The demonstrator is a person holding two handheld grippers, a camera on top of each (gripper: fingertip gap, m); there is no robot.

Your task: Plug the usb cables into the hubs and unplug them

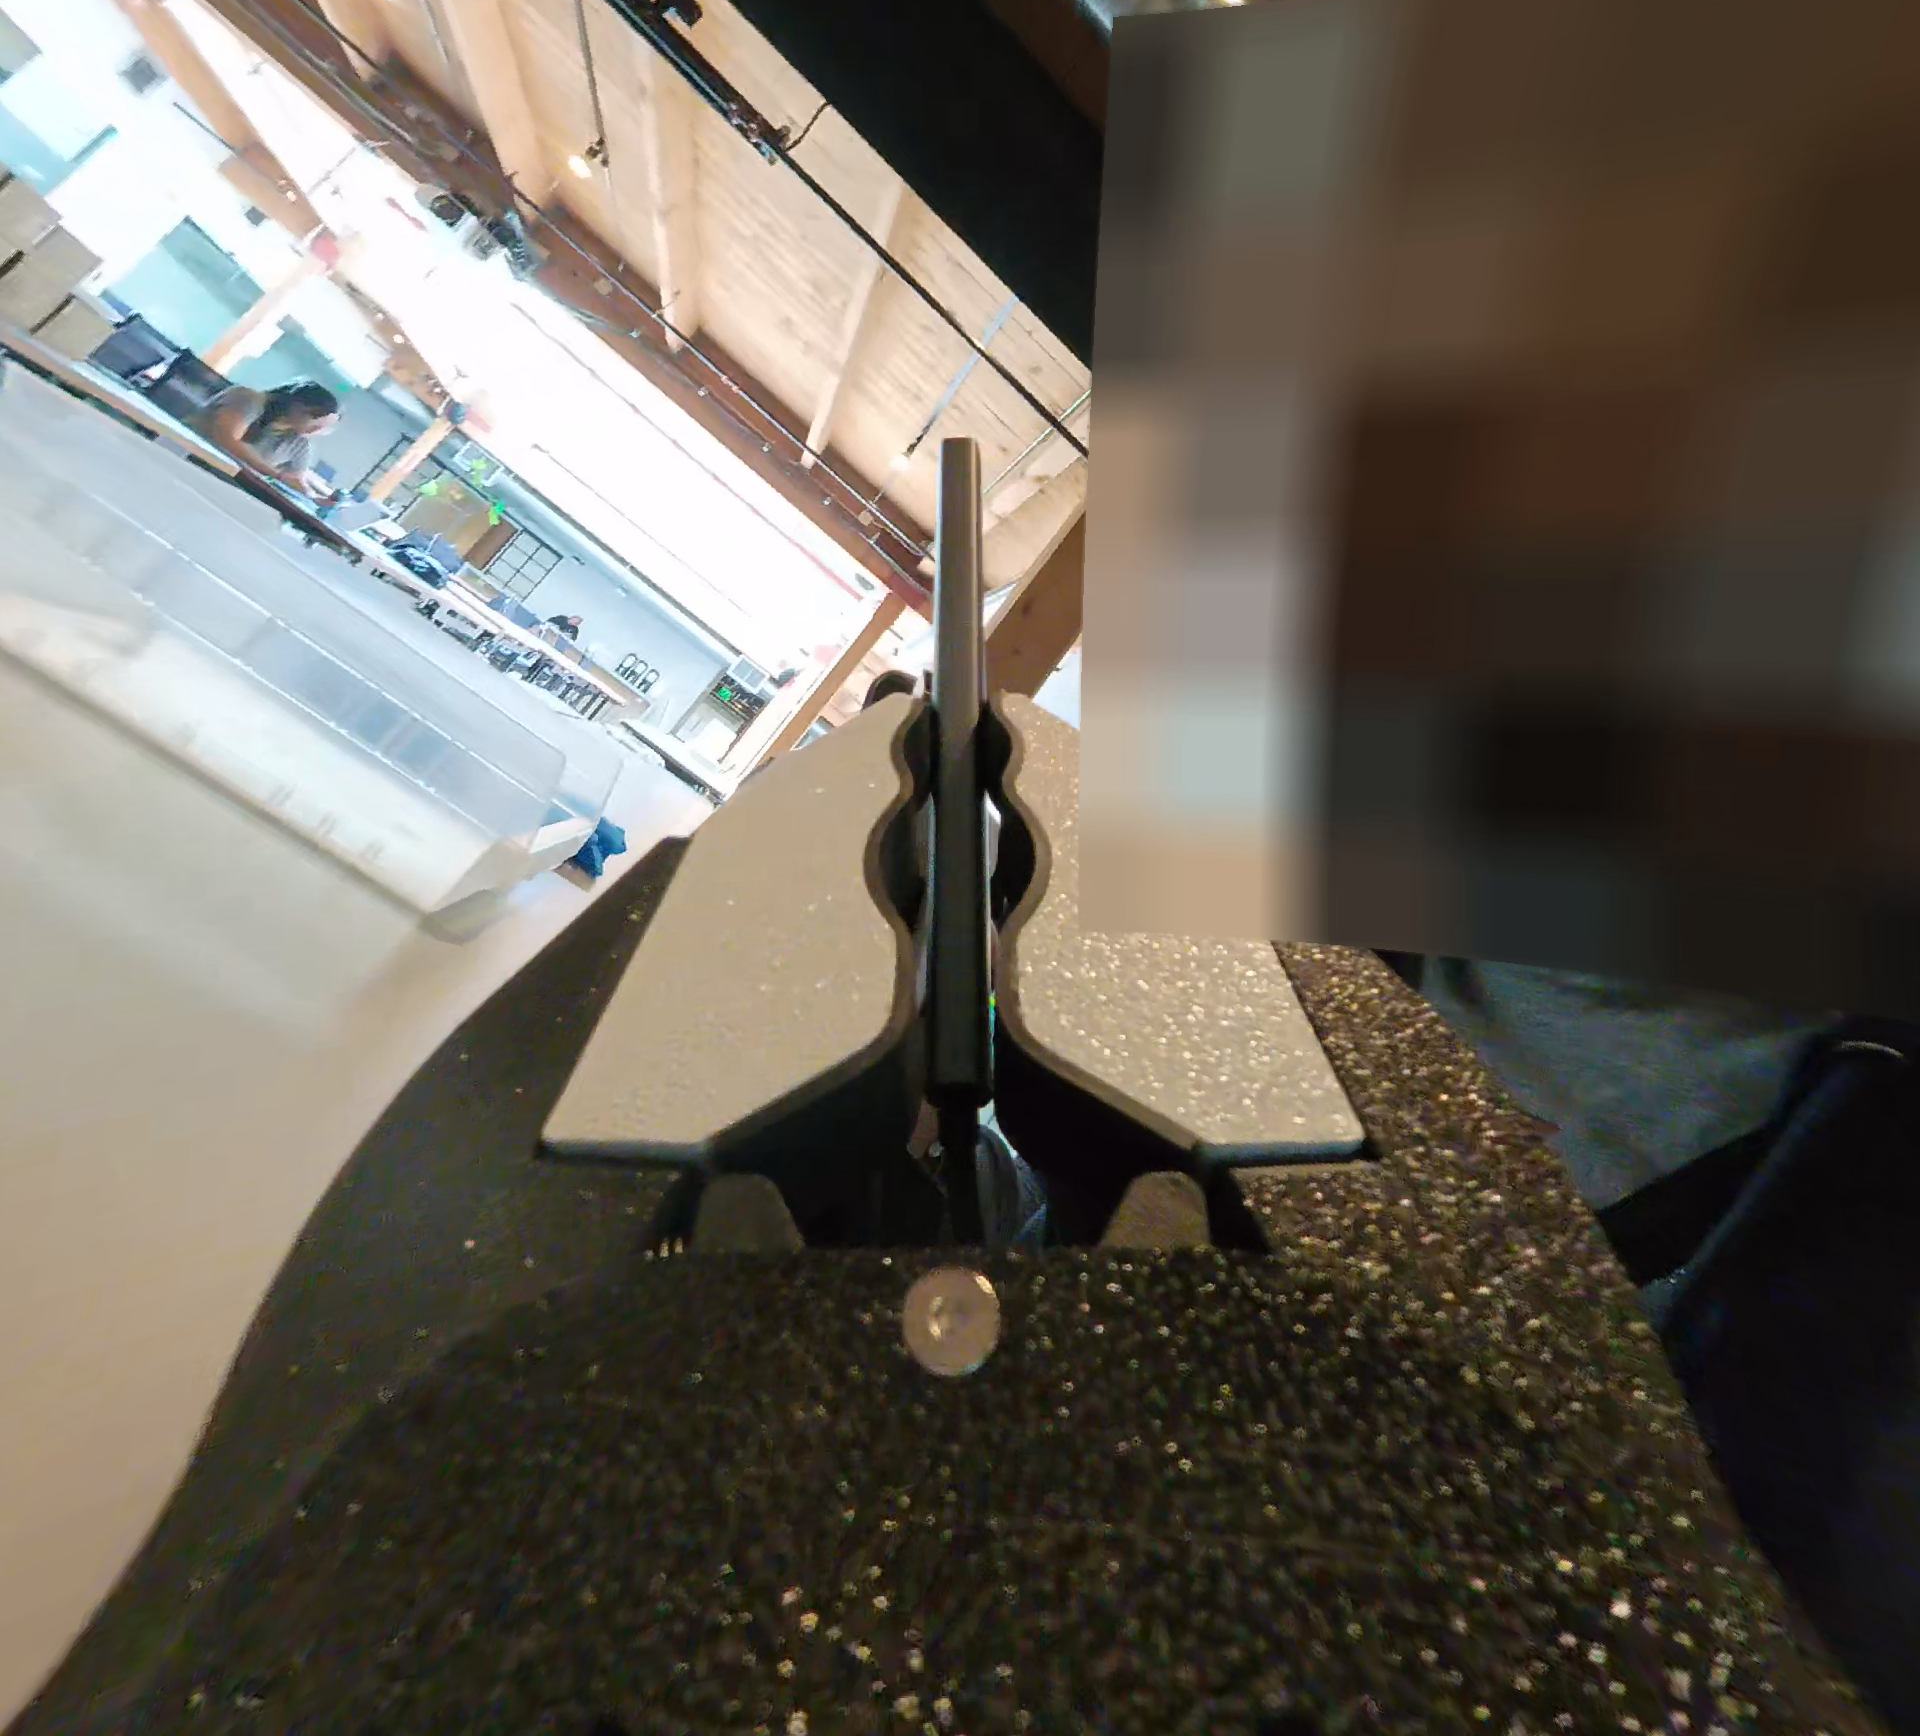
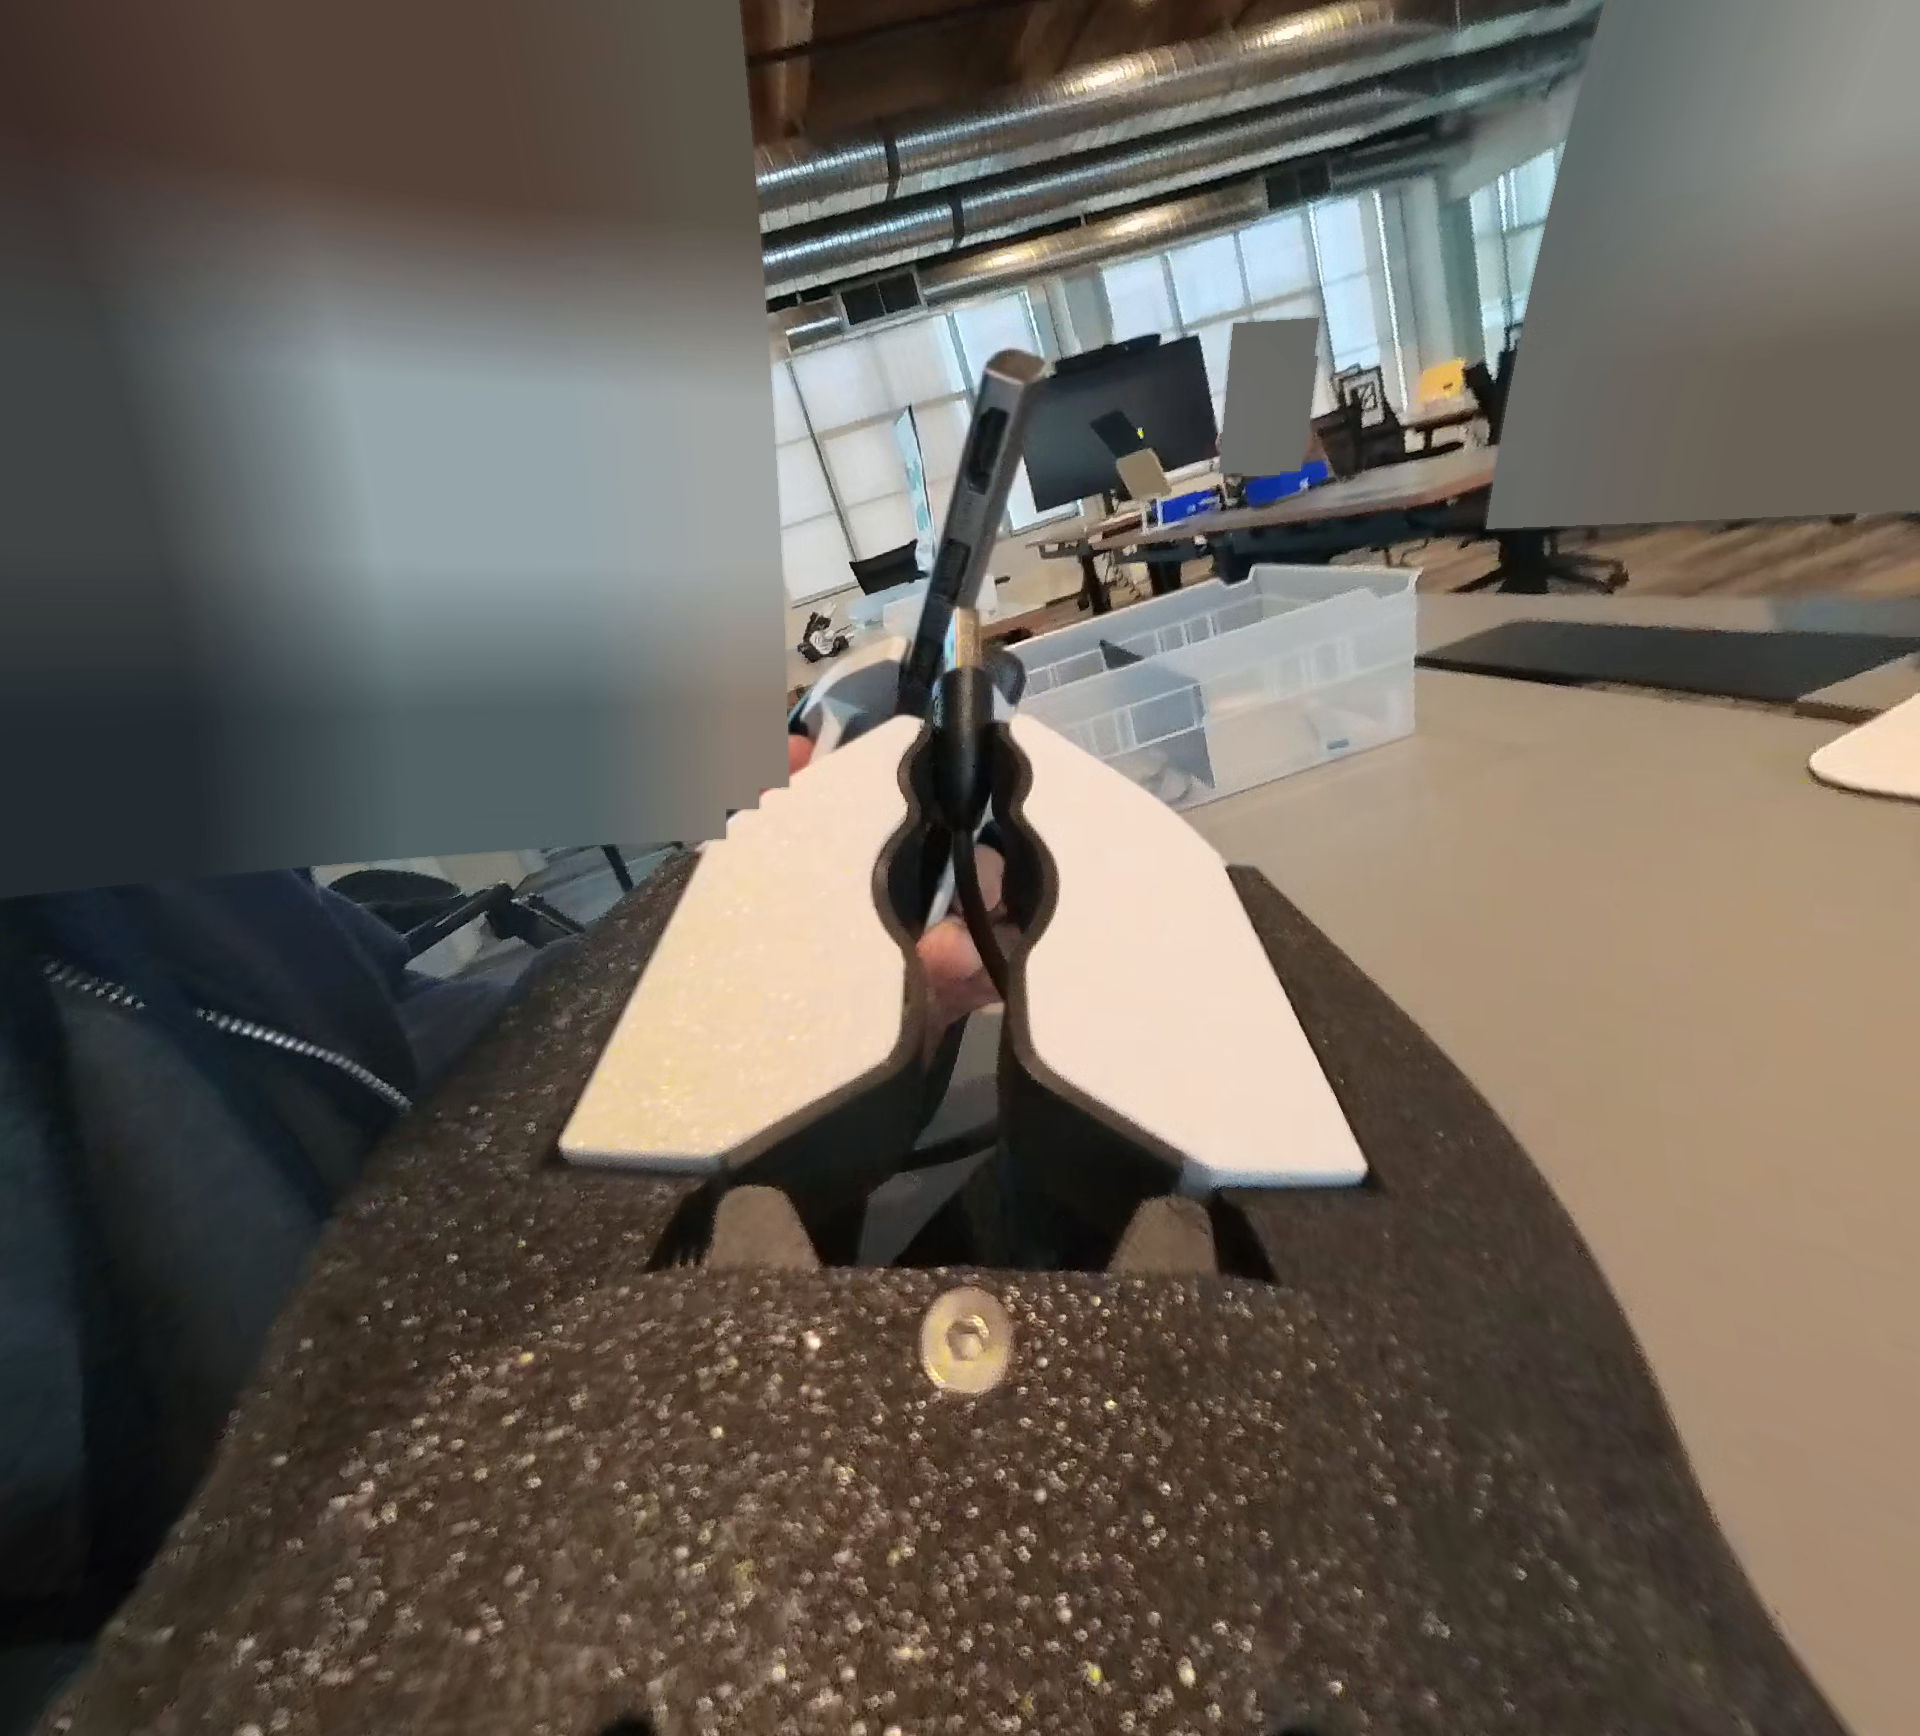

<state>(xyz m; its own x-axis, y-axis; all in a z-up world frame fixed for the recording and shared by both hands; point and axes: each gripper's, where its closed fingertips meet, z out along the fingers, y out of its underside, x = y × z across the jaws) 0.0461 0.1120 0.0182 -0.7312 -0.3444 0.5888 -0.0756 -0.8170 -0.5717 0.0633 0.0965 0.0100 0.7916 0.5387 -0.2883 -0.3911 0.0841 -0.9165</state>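
USB hub [image 1: 957, 751]: slim grey metal bar, clamped edge-on in my left tool [image 1: 957, 730], raised off the desk [image 1: 156, 1011]. Rigid, light, slick; hold mid-body. Right tool [image 2: 961, 756] pinches the black cable plug [image 2: 958, 730], seated in the hub's side. Cable limp: grip the stiff plug. Clear bin [image 2: 1247, 668] sits beyond.

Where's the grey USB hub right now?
The grey hub is held up off the table, clamped edge-on in the left gripper; in the right wrist view it stands just beyond the right gripper.
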